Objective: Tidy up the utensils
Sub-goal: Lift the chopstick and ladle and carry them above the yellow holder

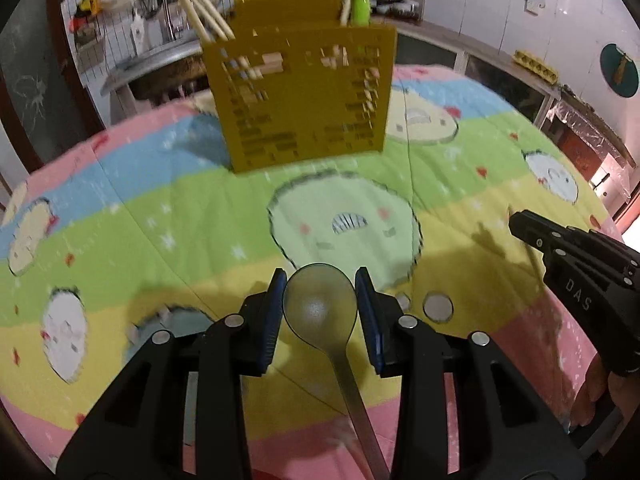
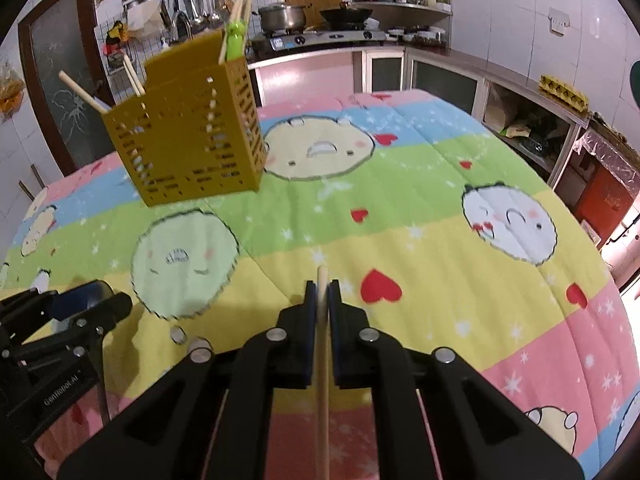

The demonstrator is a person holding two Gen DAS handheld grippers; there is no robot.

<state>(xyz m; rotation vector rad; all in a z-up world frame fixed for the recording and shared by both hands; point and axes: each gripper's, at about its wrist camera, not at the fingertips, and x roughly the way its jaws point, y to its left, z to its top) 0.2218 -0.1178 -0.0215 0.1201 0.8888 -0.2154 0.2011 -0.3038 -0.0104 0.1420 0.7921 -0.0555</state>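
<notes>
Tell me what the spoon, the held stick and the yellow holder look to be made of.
Spoon: likely translucent grey plastic, matte; the cloth shows faintly through its bowl.
Stick: pale wood or bamboo, unvarnished, probably a chopstick.
Holder: mustard-yellow moulded plastic, opaque, with rows of punched slots.

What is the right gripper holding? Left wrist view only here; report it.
Observer: The right gripper is shut on a wooden chopstick, its tip poking just past the pads.
Operator: Give me the holder's position from that side.
Observer: The yellow holder stands upper left in the right wrist view, one corner toward the camera.
Operator: Say what is behind it.
Observer: A stove carrying a steel pot and a dark wok.
</notes>
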